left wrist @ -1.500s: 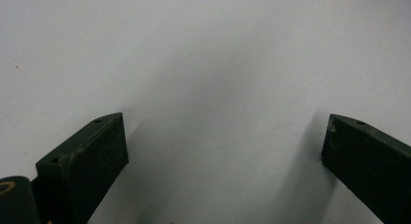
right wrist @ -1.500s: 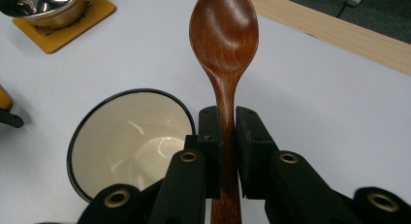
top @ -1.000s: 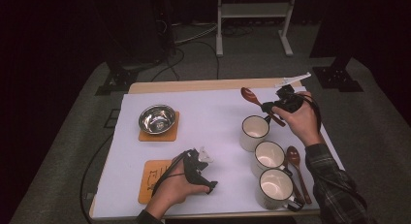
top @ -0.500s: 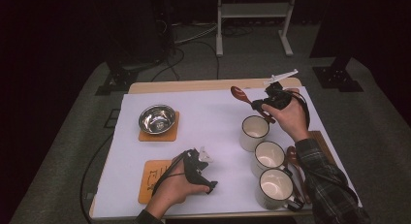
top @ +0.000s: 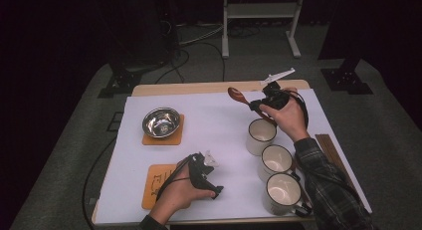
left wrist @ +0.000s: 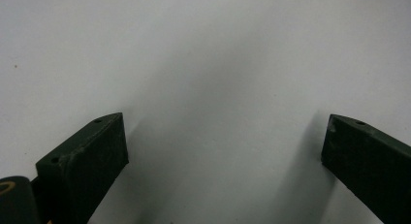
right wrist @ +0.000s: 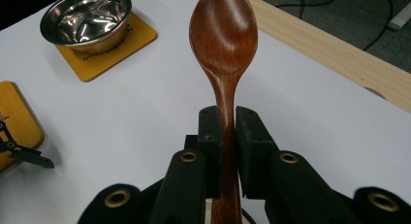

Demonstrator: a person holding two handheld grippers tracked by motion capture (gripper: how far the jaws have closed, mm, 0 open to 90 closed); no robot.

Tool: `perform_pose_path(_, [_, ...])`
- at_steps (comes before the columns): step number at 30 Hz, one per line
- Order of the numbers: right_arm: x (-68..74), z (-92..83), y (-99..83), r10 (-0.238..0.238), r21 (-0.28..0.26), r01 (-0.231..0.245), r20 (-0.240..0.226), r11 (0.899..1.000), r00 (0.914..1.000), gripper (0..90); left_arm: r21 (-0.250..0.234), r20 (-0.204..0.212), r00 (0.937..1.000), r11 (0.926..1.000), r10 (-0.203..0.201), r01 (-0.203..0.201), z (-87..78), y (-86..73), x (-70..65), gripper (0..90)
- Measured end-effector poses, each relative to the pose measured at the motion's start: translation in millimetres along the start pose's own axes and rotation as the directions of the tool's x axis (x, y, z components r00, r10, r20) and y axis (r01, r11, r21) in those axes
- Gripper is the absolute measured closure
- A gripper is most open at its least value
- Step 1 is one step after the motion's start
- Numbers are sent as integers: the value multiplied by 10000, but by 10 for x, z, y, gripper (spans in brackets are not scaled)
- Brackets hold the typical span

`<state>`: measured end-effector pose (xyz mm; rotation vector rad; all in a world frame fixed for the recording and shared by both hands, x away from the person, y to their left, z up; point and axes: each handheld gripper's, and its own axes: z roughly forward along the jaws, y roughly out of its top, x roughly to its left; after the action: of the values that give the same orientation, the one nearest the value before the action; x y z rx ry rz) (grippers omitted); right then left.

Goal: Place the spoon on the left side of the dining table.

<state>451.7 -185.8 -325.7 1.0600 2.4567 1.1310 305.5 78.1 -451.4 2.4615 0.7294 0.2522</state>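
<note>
A brown wooden spoon (right wrist: 224, 44) is clamped by its handle in my right gripper (right wrist: 224, 123), bowl end pointing away toward the table's far left. From above, that gripper (top: 259, 104) hovers over the far right of the white table, just beyond the first of three white mugs (top: 261, 136), and the spoon (top: 237, 96) sticks out to its left. My left gripper (top: 215, 189) rests low near the table's front edge, its jaws wide apart over bare white surface (left wrist: 218, 88) with nothing between them.
A steel bowl (top: 161, 122) sits on an orange coaster (top: 164, 139) at mid left. A second orange coaster (top: 158, 182) lies under my left hand. Two more mugs (top: 276, 159) (top: 283, 193) line the right side, with dark sticks (top: 332, 153) beyond them.
My right gripper has carried the spoon leftward and slightly nearer over the last second. The left gripper has stayed put.
</note>
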Motion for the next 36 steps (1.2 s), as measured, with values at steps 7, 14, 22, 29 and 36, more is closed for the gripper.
perform_pose_path(7, [59,101,62,-145,70,147,-214,9999,9997,806,15,-1,10000,10000,7,-7,0,1,0,13])
perform_pose_path(14, [124,237,108,-369,222,379,-432,9990,9984,807,17,0,10000,10000,4,-4,0,2,0,13])
perform_pose_path(22, [180,367,157,-498,326,520,-638,9981,9967,806,24,-15,10000,10000,7,-7,0,3,-1,13])
perform_pose_path(29, [224,448,229,-633,414,666,-776,9969,9950,807,46,1,10000,10000,10,-11,-1,4,0,13])
perform_pose_path(36, [296,548,311,-830,452,873,-888,9952,9926,806,65,-21,10000,10000,4,-4,0,7,-3,13])
